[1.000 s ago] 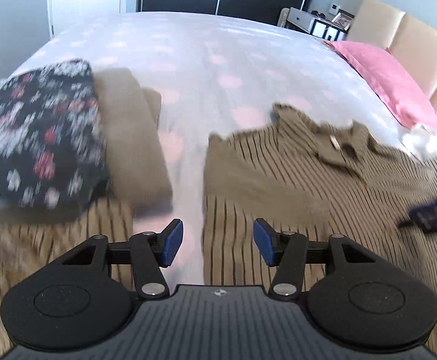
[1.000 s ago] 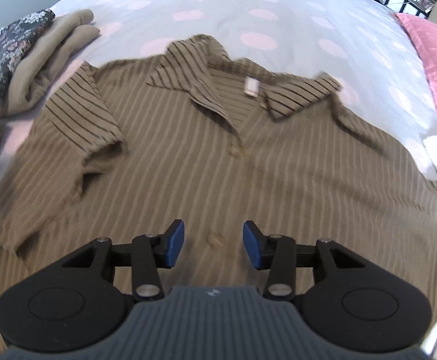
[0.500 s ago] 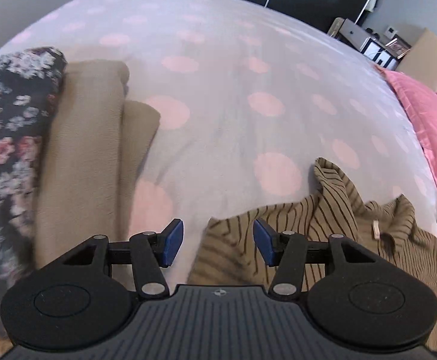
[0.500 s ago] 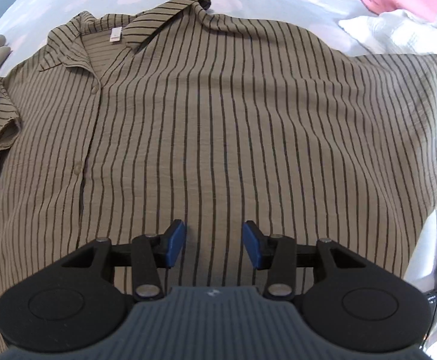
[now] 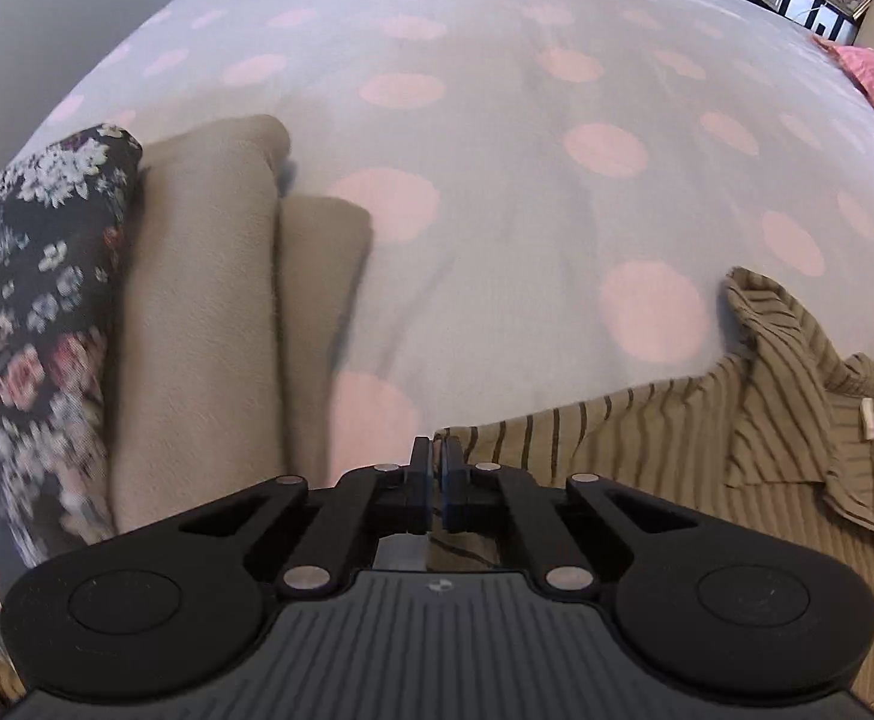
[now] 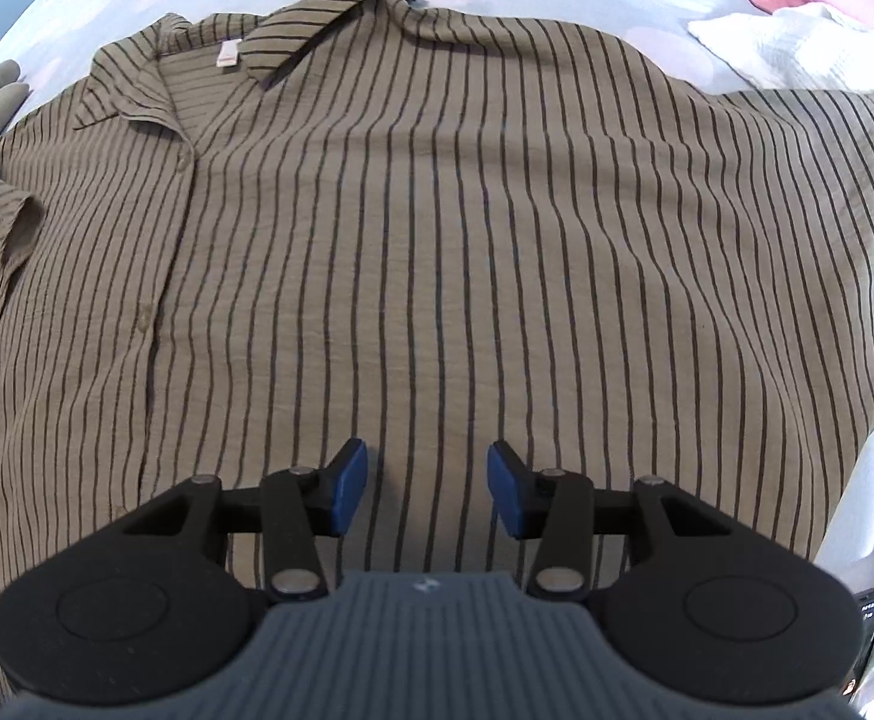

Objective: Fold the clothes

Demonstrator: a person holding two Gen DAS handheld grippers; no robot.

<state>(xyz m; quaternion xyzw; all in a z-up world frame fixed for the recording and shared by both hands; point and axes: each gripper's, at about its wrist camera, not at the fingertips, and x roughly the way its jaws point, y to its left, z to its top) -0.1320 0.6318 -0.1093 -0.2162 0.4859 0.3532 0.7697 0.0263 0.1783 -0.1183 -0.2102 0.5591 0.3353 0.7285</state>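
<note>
The striped shirt (image 6: 466, 228) lies flat on the bed (image 5: 496, 120). Left claw (image 5: 437, 462) pinches its sleeve edge; right claw (image 6: 428, 483) hovers wide. Fold the sleeve inward, keeping fabric taut.

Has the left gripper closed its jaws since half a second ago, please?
Yes. The left gripper was open over the polka-dot bedspread; now its jaws are shut on the striped shirt sleeve edge.

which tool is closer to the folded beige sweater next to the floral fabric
Left. The left tool, shut on the striped shirt's sleeve edge, sits just right of the beige sweater. The right tool hovers open over the shirt's body, farther away.
</note>
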